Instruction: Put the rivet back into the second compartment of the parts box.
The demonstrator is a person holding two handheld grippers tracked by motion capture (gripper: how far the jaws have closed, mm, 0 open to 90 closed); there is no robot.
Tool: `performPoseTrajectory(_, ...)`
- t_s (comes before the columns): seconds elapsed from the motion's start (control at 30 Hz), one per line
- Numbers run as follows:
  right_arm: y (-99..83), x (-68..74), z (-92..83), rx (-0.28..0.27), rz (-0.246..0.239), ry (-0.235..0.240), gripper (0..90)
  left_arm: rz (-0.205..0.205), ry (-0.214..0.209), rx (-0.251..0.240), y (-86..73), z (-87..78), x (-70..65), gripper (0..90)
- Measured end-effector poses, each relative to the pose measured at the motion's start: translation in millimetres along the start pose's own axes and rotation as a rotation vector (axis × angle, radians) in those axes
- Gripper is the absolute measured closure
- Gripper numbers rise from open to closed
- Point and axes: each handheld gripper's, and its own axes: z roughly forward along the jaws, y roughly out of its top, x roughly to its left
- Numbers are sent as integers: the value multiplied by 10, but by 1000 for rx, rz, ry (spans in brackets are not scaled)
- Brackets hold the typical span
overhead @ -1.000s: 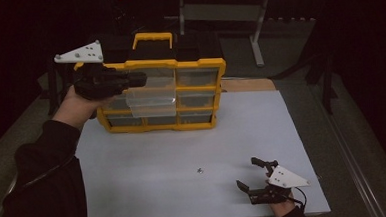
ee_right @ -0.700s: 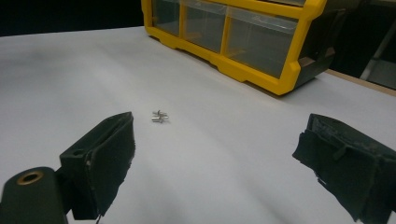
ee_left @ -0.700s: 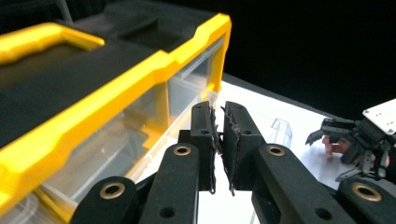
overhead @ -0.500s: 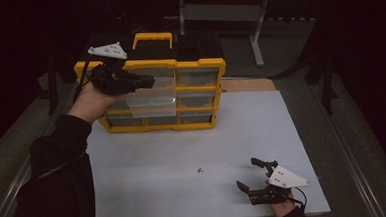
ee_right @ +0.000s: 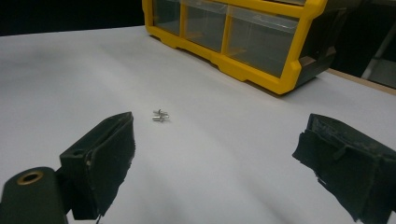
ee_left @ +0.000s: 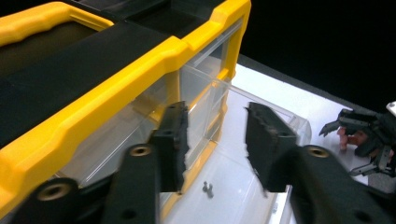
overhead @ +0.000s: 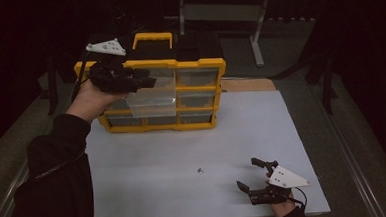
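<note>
Left gripper (overhead: 147, 83), jaws parted, empty, sits over the clear drawer (overhead: 153, 101) pulled halfway from the yellow organiser (overhead: 198, 63) at 11 o'clock. Right gripper (overhead: 254, 178) rests at 5 o'clock, jaws wide. Small screws (overhead: 200, 170) lie at mid-table. Risk: tugging the drawer further drops it free.

Both grippers are black, each topped with a pale grey three-cornered plate dotted with small holes. The left gripper (ee_left: 212, 140) has ridged black fingers (ee_left: 268, 140) and brass-ringed pivot holes. The right gripper (overhead: 257, 175) trails a thin black cable. The person's sleeve (overhead: 54, 181) is dark.
</note>
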Motion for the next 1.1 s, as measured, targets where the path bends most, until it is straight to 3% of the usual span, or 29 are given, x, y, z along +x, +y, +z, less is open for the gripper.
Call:
performPoseTrajectory(0.07,3,5,-2,-1,-2,0,95,-4,2,1,0,-9,-22,449)
performPoseTrajectory(0.17,3,4,-3,-1,-1,-1,96,-10,8,-20,1,-38,-58,381)
performPoseTrajectory(0.23,3,1,-4,-1,-3,-3,96,-20,10,-28,-2,-62,-79,283)
performPoseTrajectory(0.3,5,1,-7,-2,-2,-4,96,-26,16,-25,-11,-79,-113,113)
performPoseTrajectory(0.33,5,1,-7,-2,-2,-4,96,-28,18,-25,-20,-86,-134,113)
performPoseTrajectory(0.43,7,0,-10,-3,-2,-5,96,-29,17,-24,-56,-114,-202,0)
performPoseTrajectory(0.73,13,5,-13,-5,-4,-6,96,-13,32,-41,-236,-208,-416,0)
performPoseTrajectory(0.97,12,3,-11,-4,-2,-6,96,19,9,-72,-360,-268,-610,0)
performPoseTrajectory(1.1,18,14,-11,-4,-6,-6,96,34,-30,-87,-435,-257,-750,0)
